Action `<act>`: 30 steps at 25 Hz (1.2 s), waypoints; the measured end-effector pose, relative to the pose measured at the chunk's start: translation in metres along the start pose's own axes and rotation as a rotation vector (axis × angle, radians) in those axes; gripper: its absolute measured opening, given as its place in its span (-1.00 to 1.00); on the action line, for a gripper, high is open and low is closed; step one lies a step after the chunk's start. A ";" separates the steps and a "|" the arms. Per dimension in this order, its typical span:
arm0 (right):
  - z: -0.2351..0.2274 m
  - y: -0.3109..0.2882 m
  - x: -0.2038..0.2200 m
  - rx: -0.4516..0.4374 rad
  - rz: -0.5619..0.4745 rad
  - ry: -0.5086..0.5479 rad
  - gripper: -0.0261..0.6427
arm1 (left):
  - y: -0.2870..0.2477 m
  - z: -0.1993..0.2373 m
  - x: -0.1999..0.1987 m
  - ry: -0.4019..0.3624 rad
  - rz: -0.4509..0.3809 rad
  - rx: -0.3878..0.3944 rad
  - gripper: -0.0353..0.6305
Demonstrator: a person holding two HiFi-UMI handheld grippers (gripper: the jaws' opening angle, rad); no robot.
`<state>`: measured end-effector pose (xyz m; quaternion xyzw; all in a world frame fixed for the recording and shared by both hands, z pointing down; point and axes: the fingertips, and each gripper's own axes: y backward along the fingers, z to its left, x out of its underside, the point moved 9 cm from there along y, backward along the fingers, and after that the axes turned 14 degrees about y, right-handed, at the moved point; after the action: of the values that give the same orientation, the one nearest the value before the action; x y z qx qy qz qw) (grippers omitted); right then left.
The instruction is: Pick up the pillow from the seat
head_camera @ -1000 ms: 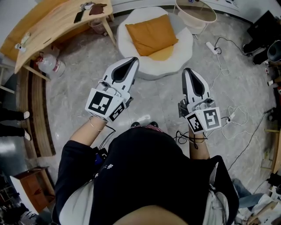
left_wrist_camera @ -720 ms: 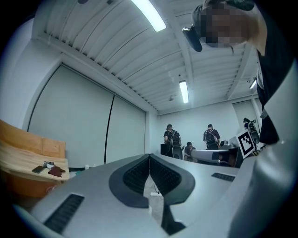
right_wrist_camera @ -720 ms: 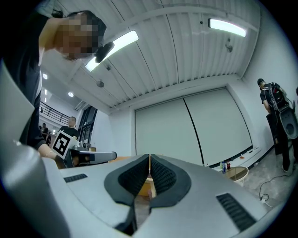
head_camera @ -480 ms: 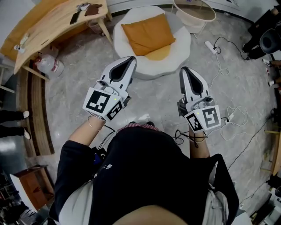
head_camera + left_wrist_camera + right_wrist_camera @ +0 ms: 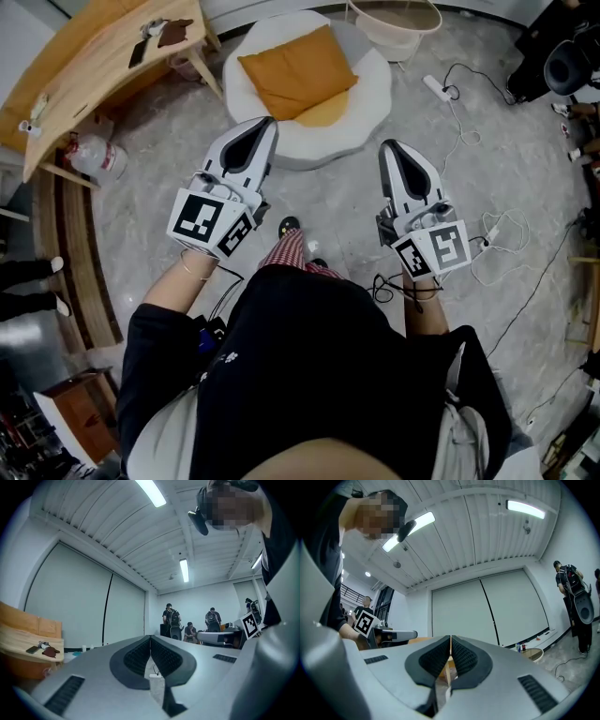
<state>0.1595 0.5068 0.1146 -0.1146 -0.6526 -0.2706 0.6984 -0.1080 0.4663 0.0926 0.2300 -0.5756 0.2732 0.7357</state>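
An orange pillow [image 5: 296, 81] lies on a round white seat [image 5: 366, 98] on the floor, at the top of the head view. My left gripper [image 5: 266, 123] is held in the air short of the seat's near left edge, jaws shut and empty. My right gripper [image 5: 390, 146] hovers to the right of the seat's near edge, also shut with nothing in it. In the left gripper view the gripper [image 5: 151, 637] points level across the room, tips together. In the right gripper view the gripper [image 5: 450, 638] shows its tips touching; the pillow is in neither gripper view.
A wooden table [image 5: 89, 70] stands at the upper left with small items on it. A round basket [image 5: 394, 21] sits behind the seat. A power strip [image 5: 435, 87] and cables [image 5: 497, 248] lie on the floor at right. A plastic bag [image 5: 89, 155] sits under the table. People [image 5: 190, 623] stand far off.
Both grippers have moved forward toward the seat, staying shut. The seat and pillow now sit nearer and further left in the head view, and a foot has stepped forward.
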 end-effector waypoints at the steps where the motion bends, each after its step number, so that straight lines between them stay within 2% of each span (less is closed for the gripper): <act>1: -0.001 0.001 0.000 0.005 0.000 0.001 -0.86 | -0.003 0.001 0.001 0.008 -0.003 0.004 -0.86; 15: -0.023 -0.016 0.009 0.050 0.035 0.022 -0.86 | -0.045 0.025 0.002 0.023 0.005 0.060 -0.87; 30: -0.054 -0.076 0.029 0.039 0.057 0.029 -0.86 | -0.093 0.081 0.004 0.058 0.003 0.043 -0.86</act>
<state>0.1653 0.4092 0.1211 -0.1156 -0.6442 -0.2395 0.7172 -0.1039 0.3449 0.1130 0.2369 -0.5484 0.2932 0.7464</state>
